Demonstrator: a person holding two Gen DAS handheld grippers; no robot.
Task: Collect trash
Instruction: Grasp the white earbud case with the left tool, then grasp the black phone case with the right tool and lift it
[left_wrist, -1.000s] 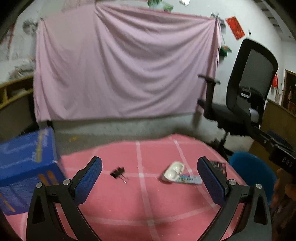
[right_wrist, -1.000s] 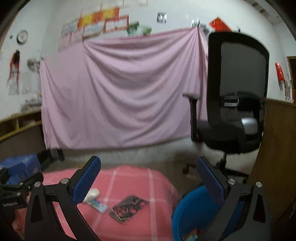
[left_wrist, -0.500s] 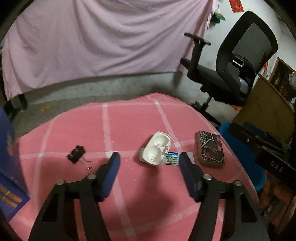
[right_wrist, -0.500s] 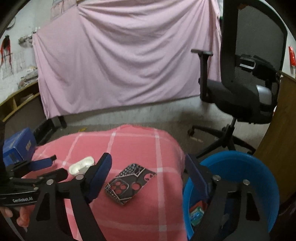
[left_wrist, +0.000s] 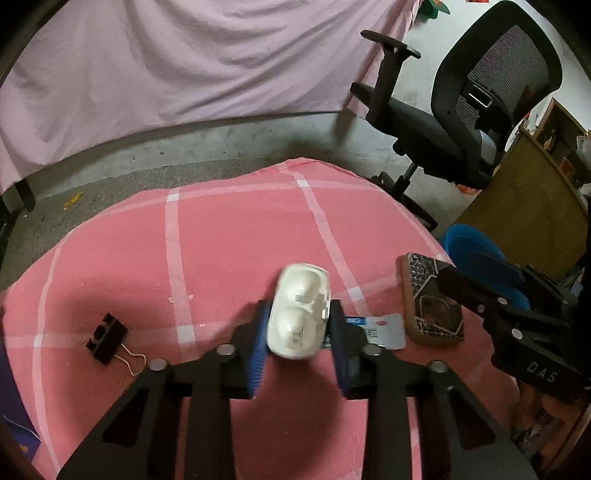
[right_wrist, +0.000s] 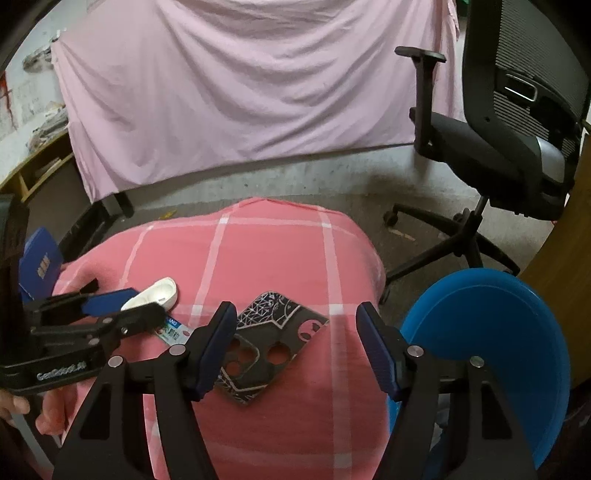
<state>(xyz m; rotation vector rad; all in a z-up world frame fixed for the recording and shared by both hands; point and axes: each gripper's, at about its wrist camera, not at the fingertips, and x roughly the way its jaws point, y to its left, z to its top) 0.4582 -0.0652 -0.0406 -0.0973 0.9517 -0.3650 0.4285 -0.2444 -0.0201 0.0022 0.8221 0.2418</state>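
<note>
My left gripper (left_wrist: 298, 325) is shut on a white moulded plastic tray (left_wrist: 298, 312) with two hollows, held just above the pink checked tablecloth (left_wrist: 221, 240). The tray also shows in the right wrist view (right_wrist: 153, 295), between the left gripper's blue pads. A blue and white card (left_wrist: 376, 328) lies on the cloth under and right of the tray. My right gripper (right_wrist: 297, 347) is open and empty above a black patterned phone case (right_wrist: 273, 339). A blue bin (right_wrist: 491, 354) stands right of the table.
A black binder clip (left_wrist: 105, 338) lies on the cloth at the left. A blue box (right_wrist: 38, 264) sits at the table's left edge. A black office chair (right_wrist: 517, 122) stands behind the bin, and a wooden cabinet (left_wrist: 532, 206) is at the right.
My left gripper moved forward and down over the white tray and shut on it. My right gripper tilted down and moved over the phone case, staying open.
</note>
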